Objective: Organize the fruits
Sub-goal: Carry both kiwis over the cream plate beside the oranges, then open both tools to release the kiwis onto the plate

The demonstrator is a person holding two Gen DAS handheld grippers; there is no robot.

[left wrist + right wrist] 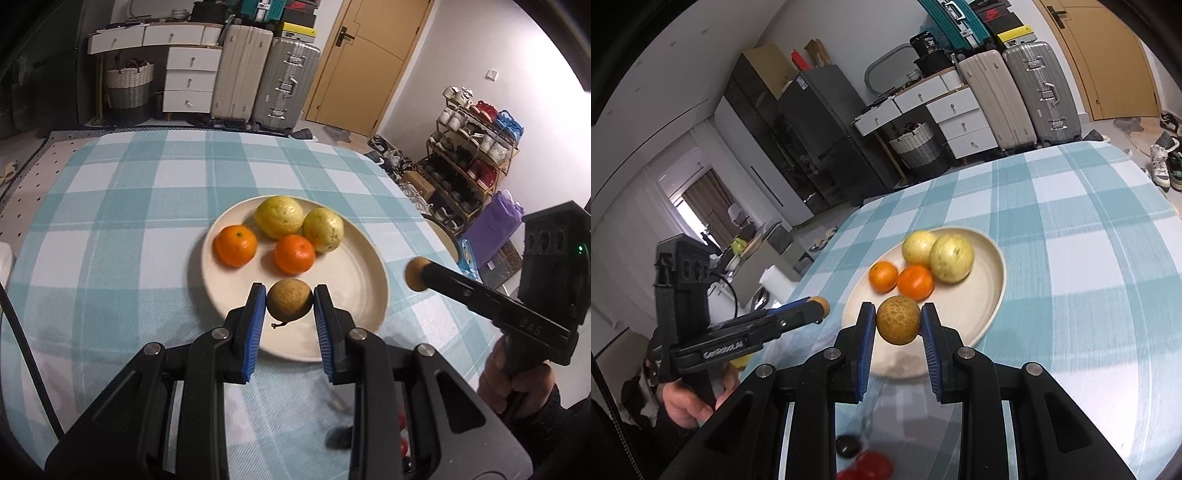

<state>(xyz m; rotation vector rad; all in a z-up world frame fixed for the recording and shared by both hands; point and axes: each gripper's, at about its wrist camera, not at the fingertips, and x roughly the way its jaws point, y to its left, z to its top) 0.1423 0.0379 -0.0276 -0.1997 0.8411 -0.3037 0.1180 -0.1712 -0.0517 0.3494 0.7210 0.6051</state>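
A cream plate point(354, 280) on the blue-checked tablecloth point(122, 206) carries two oranges point(236, 245) and two yellow-green fruits point(279, 217). My left gripper point(289, 295) is shut on a small brown round fruit point(289, 304) over the plate's near rim. In the same view my right gripper point(422, 275) hangs beyond the plate's right side, shut on another brown fruit point(413, 275). The right wrist view shows that right gripper point(898, 314) clamping its brown fruit point(898, 321) above the plate point(982, 306), with the left gripper point(820, 308) off to the left, held by a hand point(683, 402).
Red fruits point(871, 463) and a dark round one point(848, 445) lie on the cloth under the right gripper. A white object point(4, 258) sits at the table's left edge. Beyond the table stand a shoe rack point(469, 158), suitcases point(284, 81) and white drawers point(190, 79).
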